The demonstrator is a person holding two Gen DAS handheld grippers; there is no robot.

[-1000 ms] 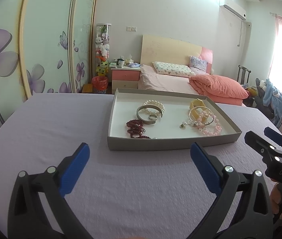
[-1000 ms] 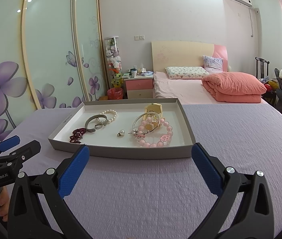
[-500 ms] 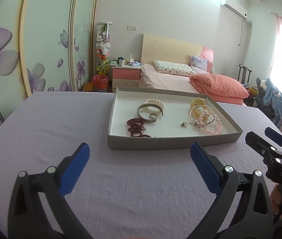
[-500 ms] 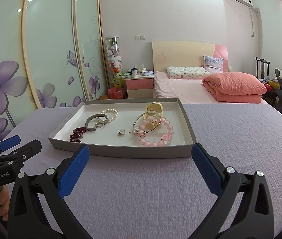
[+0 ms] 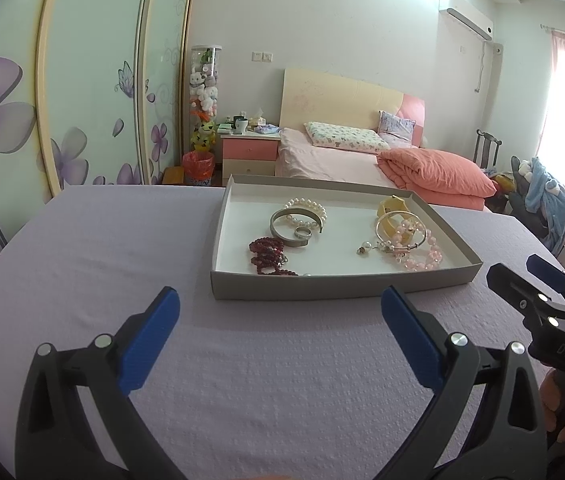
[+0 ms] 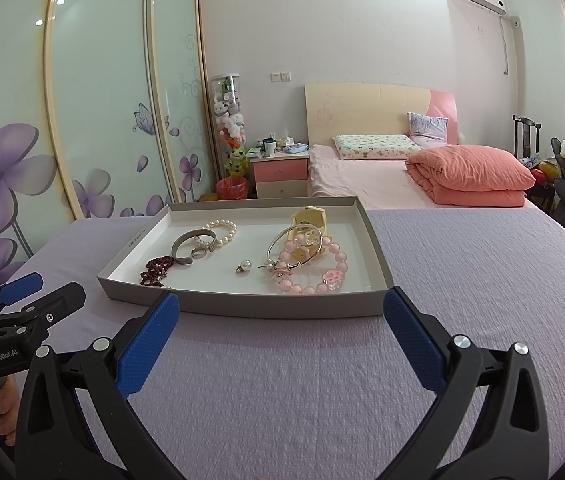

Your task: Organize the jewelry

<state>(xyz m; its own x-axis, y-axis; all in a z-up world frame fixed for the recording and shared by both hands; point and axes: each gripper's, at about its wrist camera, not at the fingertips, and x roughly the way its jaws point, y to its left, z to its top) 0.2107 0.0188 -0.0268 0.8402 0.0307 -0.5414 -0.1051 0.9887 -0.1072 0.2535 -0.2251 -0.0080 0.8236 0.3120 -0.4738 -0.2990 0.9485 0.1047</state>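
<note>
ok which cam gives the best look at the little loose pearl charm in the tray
The right wrist view: the pearl charm lies alone on bare white tray floor, clear of the other jewelry. In the left wrist view the charm is smaller and sits close against the silver bangle, so it is harder to separate.

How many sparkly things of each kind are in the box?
Bead bracelets: 3, white pearl bracelet, dark red beads, pink bead bracelet
Metal bangles: 2, grey cuff, thin silver bangle
Ring: 1
Pearl charm: 1
Yellow watch: 1
Total: 8
</note>
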